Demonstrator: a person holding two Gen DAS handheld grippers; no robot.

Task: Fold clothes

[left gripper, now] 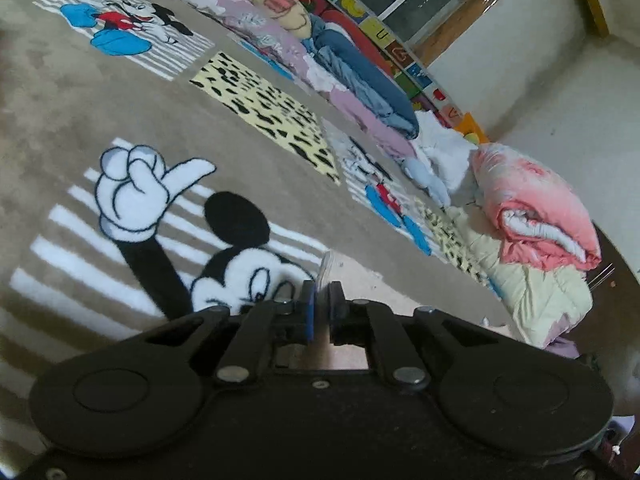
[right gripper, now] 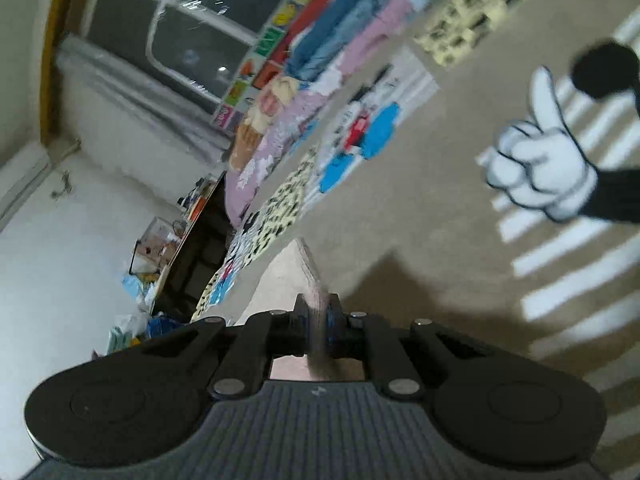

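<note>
Pale pink cloth [right gripper: 296, 276] (soft, light, probably limp) lies over the cartoon blanket [left gripper: 80, 92], its edge pinched by both left claw [left gripper: 320, 300] and right claw [right gripper: 318, 312]; corners suit gripping.

- left wrist cam: low over the cartoon-print blanket [left gripper: 120, 92], rolled hard, looking along its fingers toward the pink folded quilt [left gripper: 536, 216] and wall corner.
- right wrist cam: also close to the blanket [right gripper: 420, 208], rolled the other way, facing the window [right gripper: 180, 28].
- overlap: white glove print [left gripper: 132, 196] [right gripper: 540, 172], bedding pile [left gripper: 352, 64] [right gripper: 332, 28].
</note>
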